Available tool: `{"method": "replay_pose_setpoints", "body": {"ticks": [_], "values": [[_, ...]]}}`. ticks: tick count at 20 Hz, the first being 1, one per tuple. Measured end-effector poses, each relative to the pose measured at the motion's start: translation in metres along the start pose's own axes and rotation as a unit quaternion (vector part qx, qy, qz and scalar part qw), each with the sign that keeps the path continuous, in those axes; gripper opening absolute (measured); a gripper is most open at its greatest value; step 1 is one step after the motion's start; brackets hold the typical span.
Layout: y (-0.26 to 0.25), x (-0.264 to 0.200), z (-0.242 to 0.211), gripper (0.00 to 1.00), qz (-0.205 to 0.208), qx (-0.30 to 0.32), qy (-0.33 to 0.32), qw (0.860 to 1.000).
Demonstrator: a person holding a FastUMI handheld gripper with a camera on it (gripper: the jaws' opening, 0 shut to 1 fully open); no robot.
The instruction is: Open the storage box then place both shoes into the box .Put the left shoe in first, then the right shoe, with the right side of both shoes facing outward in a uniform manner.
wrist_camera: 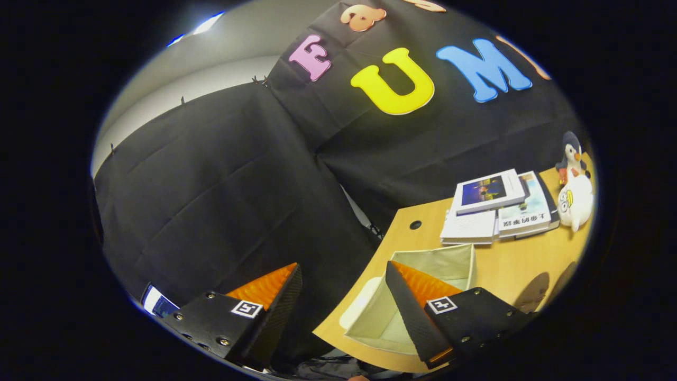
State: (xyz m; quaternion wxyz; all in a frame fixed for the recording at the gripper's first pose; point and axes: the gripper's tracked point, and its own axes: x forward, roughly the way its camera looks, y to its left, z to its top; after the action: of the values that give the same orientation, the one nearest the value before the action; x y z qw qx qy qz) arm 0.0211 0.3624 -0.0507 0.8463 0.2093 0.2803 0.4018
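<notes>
The storage box (449,262), a pale fabric bin, stands open on the wooden table (508,270) near its corner. Its inside looks bare where I can see it. My gripper (341,270) is open, held tilted above the table's edge, with nothing between its fingers. The right finger (423,296) overlaps the box's opening and hides part of it. The left finger (270,288) hangs out past the table's edge, in front of the black cloth wall.
A stack of books (497,209) lies on the table beyond the box. Beside the books, by the wall, are two plush toys, a penguin (572,153) above a white one (575,201). A small round hole (415,225) marks the tabletop near the wall.
</notes>
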Motion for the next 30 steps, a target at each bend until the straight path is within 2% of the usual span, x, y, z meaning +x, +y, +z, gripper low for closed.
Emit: {"method": "replay_pose_setpoints", "body": {"ticks": [5, 10, 21, 30], "values": [[-0.056, -0.039, 0.014, 0.97, -0.058, -0.046, -0.023, 0.997], [-0.117, -0.069, 0.006, 0.97, -0.125, -0.086, -0.022, 0.988], [-0.224, -0.094, -0.069, 0.97, -0.217, -0.058, 0.041, 0.974], [-0.279, -0.104, -0.140, 0.98, -0.272, -0.020, 0.110, 0.956]]}}
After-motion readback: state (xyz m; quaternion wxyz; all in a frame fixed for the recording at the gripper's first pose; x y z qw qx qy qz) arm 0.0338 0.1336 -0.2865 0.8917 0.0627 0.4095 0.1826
